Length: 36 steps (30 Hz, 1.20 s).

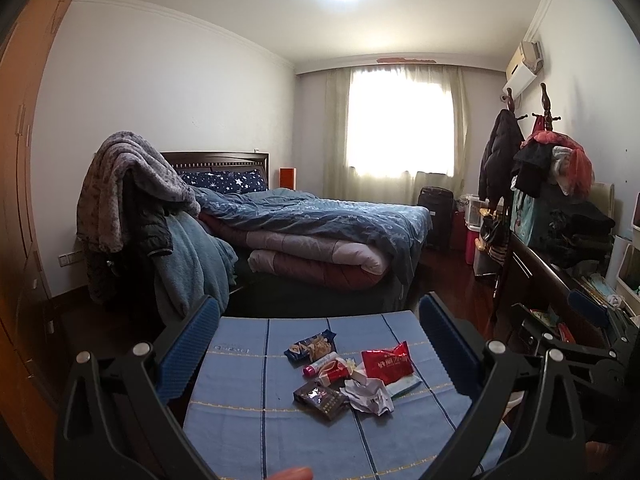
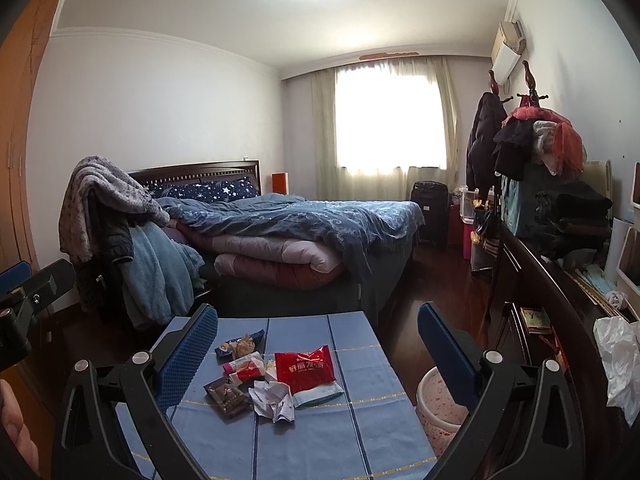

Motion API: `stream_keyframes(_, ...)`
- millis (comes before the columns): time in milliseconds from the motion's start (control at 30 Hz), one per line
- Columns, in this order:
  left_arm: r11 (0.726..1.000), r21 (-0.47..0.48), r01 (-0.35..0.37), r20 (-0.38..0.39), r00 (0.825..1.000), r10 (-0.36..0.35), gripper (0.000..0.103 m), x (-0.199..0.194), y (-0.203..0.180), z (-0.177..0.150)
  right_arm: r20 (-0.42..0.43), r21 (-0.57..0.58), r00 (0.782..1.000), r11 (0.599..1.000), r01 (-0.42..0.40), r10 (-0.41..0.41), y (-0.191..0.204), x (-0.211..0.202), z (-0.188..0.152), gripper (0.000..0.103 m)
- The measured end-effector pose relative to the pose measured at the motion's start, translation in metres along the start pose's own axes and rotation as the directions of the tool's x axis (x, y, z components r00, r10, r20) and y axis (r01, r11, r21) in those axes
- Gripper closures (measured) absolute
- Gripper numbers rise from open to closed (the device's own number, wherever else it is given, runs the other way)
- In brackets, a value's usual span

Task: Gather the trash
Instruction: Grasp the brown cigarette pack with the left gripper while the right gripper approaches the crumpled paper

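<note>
Both grippers hang above the near end of the table [image 2: 360, 432], jaws spread wide, nothing in them. The trash sits in one heap mid-table: red bag [image 2: 306, 368], paper wad [image 2: 274, 400], dark packet [image 2: 226, 396], blue wrapper [image 2: 240, 346]. From the right gripper [image 2: 316, 360] the heap lies ahead, slightly left; the left gripper [image 1: 320, 356] faces it more head-on. The bin [image 2: 434, 404] stands just off the table's right edge, so the right side looks handier. Plenty of bare cloth around the heap.
</note>
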<state>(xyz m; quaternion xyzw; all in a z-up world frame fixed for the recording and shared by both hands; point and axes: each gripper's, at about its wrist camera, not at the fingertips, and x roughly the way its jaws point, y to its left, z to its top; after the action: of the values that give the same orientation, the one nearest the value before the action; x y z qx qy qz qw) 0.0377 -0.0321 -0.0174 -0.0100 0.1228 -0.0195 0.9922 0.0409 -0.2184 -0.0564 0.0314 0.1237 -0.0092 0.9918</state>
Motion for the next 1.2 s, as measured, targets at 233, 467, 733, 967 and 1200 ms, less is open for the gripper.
stream_keyframes(233,1.0,0.017,0.008,-0.047,0.999,-0.008,0.003,0.025,-0.008,-0.005,-0.052,0.016,0.999,1.0,0.004,-0.003,-0.005,0.022,-0.002,0.003)
stream_keyframes(467,1.0,0.01,0.012,-0.138,0.99,-0.01,0.003,0.073,-0.007,-0.029,-0.165,0.02,0.986,1.0,0.019,-0.016,-0.013,0.064,-0.016,0.003)
stream_keyframes(733,0.999,-0.042,-0.031,-0.367,0.93,0.013,0.003,0.167,0.01,-0.104,-0.332,0.007,0.941,0.998,0.065,-0.059,-0.025,0.122,-0.057,0.004)
stream_keyframes(967,0.999,-0.033,-0.011,-0.509,0.861,-0.008,0.004,0.24,0.008,-0.165,-0.43,0.01,0.901,0.997,0.075,-0.064,-0.03,0.165,-0.083,0.004)
stream_keyframes(1200,0.997,-0.036,-0.065,-0.593,0.804,0.031,0.004,0.291,0.002,-0.196,-0.494,0.017,0.868,0.998,0.065,-0.048,-0.032,0.192,-0.101,0.004)
